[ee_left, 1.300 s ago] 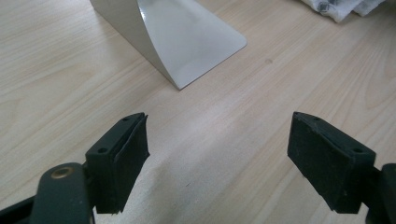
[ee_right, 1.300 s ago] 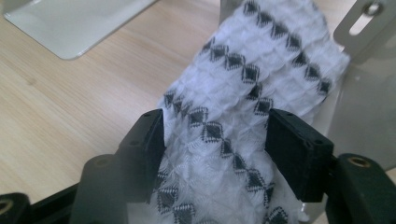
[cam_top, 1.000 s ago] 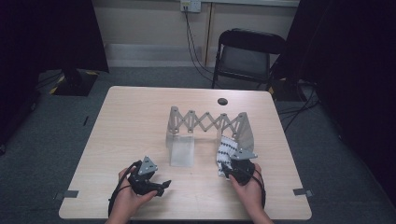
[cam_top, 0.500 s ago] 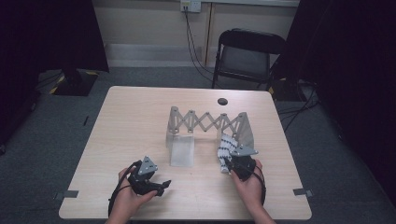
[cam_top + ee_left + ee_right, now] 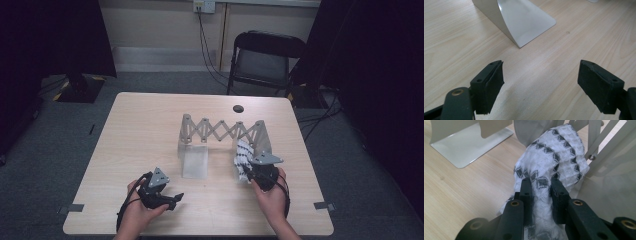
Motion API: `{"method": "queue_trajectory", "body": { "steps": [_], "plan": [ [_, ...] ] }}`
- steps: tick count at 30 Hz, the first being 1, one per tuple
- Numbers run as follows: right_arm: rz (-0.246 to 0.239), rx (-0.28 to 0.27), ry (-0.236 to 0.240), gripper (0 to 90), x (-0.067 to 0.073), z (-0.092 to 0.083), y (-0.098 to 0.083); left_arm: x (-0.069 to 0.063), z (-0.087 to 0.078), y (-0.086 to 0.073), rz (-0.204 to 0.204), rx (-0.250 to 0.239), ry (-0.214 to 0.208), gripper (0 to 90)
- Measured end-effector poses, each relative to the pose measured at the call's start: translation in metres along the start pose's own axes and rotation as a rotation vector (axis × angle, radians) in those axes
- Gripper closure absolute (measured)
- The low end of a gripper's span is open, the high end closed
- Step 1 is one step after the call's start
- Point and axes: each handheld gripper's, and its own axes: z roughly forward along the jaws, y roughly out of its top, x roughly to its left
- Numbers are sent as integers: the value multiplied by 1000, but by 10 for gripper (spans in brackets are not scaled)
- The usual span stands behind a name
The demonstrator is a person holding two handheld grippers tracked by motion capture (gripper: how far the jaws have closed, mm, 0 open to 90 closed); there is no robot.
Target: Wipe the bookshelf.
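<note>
While gripped, one cloth (image 5: 554, 157) bunches.

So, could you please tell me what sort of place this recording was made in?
Probably a lab or studio set up for recording: a plain wooden table on grey carpet, black curtains at both sides, and a folding chair by a wall socket with trailing cables.

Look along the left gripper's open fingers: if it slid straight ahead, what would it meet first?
Probably the flat pale-grey metal foot plate of the folding rack; before it lies bare light wooden table. The left gripper points slightly downward, so depth is uncertain.
</note>
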Motion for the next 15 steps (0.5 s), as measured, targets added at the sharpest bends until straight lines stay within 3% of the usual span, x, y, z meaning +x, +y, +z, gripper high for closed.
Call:
{"method": "queue_trajectory", "body": {
  "steps": [15],
  "plan": [
    [-11, -54, 6, 752, 0, -21, 22, -1, 0, 0, -4, -3, -2, 207]
  ]
}}
